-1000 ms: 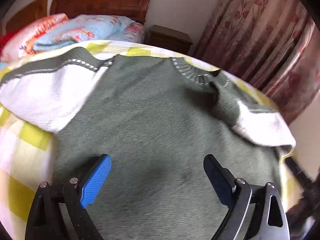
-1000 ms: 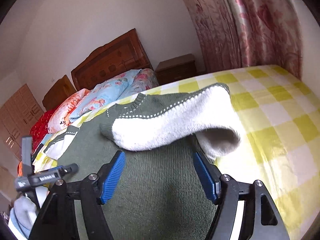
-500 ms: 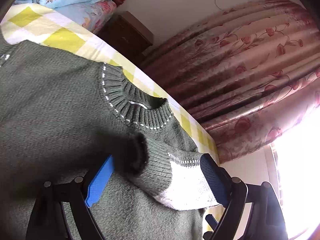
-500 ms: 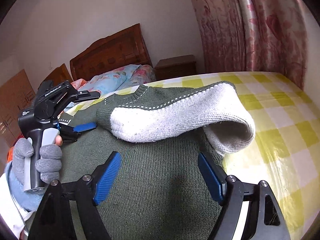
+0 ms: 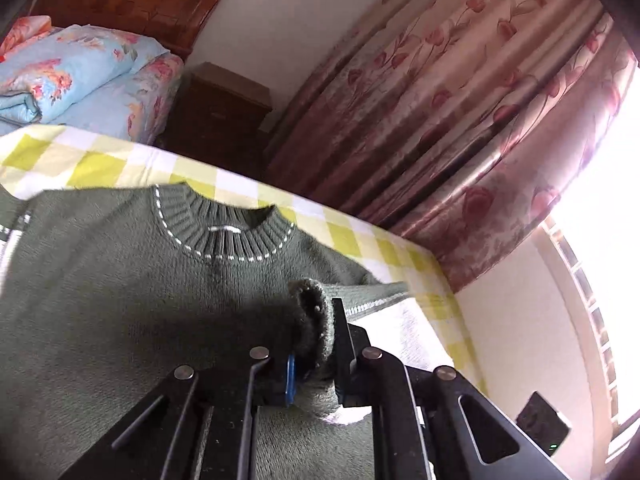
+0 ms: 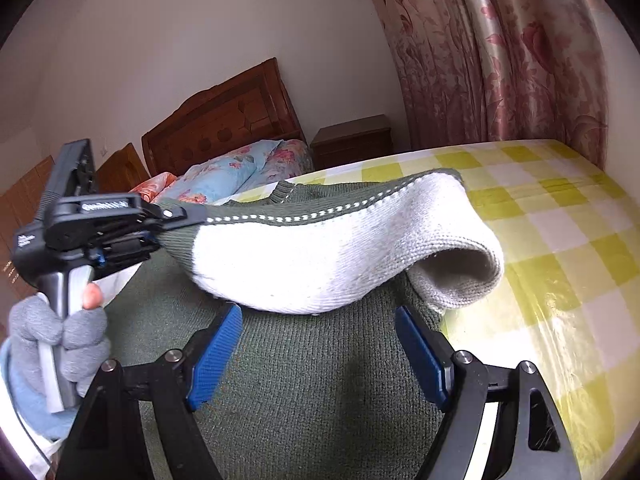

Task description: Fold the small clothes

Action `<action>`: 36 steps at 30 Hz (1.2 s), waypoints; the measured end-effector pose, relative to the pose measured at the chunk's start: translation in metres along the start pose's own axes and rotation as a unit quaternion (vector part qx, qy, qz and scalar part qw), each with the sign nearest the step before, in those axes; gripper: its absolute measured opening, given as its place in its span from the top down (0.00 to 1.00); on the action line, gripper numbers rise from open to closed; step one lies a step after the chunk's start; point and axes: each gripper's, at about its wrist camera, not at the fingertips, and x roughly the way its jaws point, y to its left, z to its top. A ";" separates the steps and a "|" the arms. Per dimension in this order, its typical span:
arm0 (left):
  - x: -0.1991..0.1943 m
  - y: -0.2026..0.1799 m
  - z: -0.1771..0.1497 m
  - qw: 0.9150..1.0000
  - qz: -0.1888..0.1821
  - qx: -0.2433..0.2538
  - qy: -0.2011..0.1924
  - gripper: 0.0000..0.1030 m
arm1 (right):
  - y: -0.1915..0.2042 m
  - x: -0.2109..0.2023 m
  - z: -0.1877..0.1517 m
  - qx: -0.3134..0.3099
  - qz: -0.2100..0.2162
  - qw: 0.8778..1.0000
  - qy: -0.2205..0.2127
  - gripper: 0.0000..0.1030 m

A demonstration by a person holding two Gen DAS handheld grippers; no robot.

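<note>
The left gripper (image 5: 312, 364), gaping a second ago, is closing on the cuff of the sleeve (image 6: 320, 256), lifted across the green sweater (image 6: 312, 380) on the checked bed (image 6: 560, 240); folding can begin, while the right gripper (image 6: 318, 354) waits wide, holding nothing

The sweater (image 6: 304, 364) is coarse, matt green knit with a ribbed collar (image 5: 224, 228); its sleeve (image 6: 320, 264) is paler, tightly woven knit. The bed cover (image 6: 560, 240) looks smooth and faintly glossy. The curtain (image 5: 460, 120) has a satin sheen. The headboard (image 6: 224, 120) and nightstand (image 6: 352, 140) are polished wood. Each hand-held gripper (image 6: 316, 344) is matt black plastic with textured blue pads (image 6: 216, 344) and shiny metal pins (image 6: 462, 357). The glove (image 6: 60, 340) is fuzzy grey knit.
</note>
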 end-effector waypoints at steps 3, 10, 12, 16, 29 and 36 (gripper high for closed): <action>-0.039 0.014 0.011 0.999 0.010 -0.028 0.012 0.87 | -0.005 -0.006 0.000 0.013 0.000 1.000 -0.014 0.00; -0.063 0.133 -0.011 0.981 0.105 -0.162 0.003 0.83 | -0.006 -0.005 0.000 0.019 -0.005 1.000 -0.015 0.00; -0.068 0.150 -0.023 0.980 0.079 -0.183 -0.012 0.83 | -0.007 -0.004 0.001 0.019 -0.006 1.000 -0.014 0.00; -0.074 0.155 -0.035 0.983 0.061 -0.170 -0.026 0.77 | -0.006 -0.004 0.001 0.018 -0.009 1.000 -0.009 0.00; -0.068 0.115 -0.052 0.974 0.214 -0.066 -0.016 0.72 | -0.007 -0.005 0.000 0.020 -0.006 1.000 -0.012 0.00; -0.042 0.112 -0.052 0.979 0.200 -0.036 0.027 0.70 | -0.008 -0.007 0.000 0.023 -0.005 1.000 -0.017 0.00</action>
